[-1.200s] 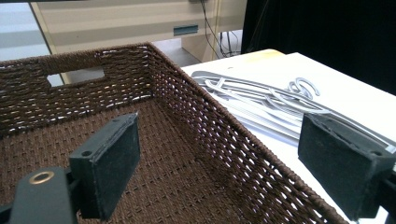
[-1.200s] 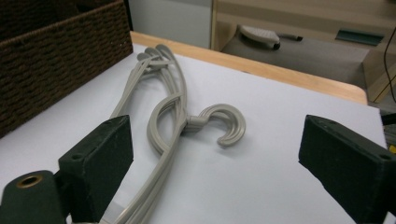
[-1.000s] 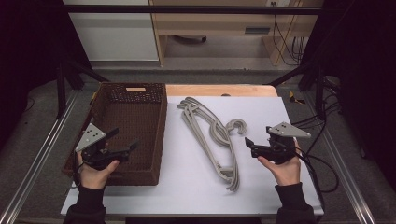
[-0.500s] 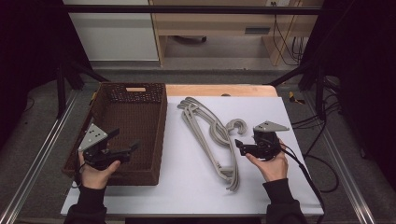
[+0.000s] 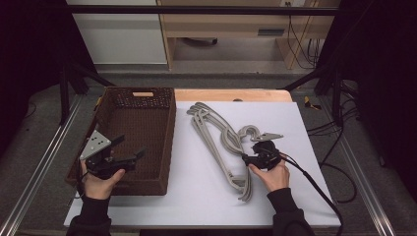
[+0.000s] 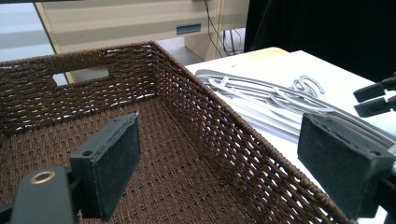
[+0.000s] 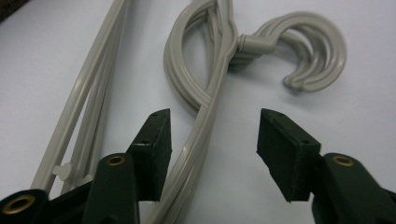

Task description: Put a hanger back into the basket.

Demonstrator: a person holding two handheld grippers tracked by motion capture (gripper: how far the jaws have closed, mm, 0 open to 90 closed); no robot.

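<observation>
A stack of grey plastic hangers (image 5: 221, 137) lies on the white tabletop, hooks toward the right. My right gripper (image 5: 246, 158) has come down over the stack just below the hooks. In the right gripper view its jaws (image 7: 215, 119) straddle one curved arm of the hangers (image 7: 212, 93); they have just been closing, and a gap still shows at both pads. My left gripper (image 5: 132, 146) hovers open over the near right part of the brown woven basket (image 5: 169, 142), nothing between its pads (image 6: 112, 158). The left gripper view shows the hangers (image 6: 261, 88) beyond the basket wall (image 6: 210, 121).
The white sheet (image 5: 196, 196) covers the table, with a wooden strip (image 5: 231, 94) at its far edge. Metal rails (image 5: 44, 162) run along both sides. A black cable (image 5: 314, 184) trails from my right gripper off the near right edge. The right gripper's jaw tips (image 6: 373, 95) show at that view's right edge.
My right hand has moved left and down onto the hangers, and its jaws stand narrower than before. The left hand and the basket have not moved.
</observation>
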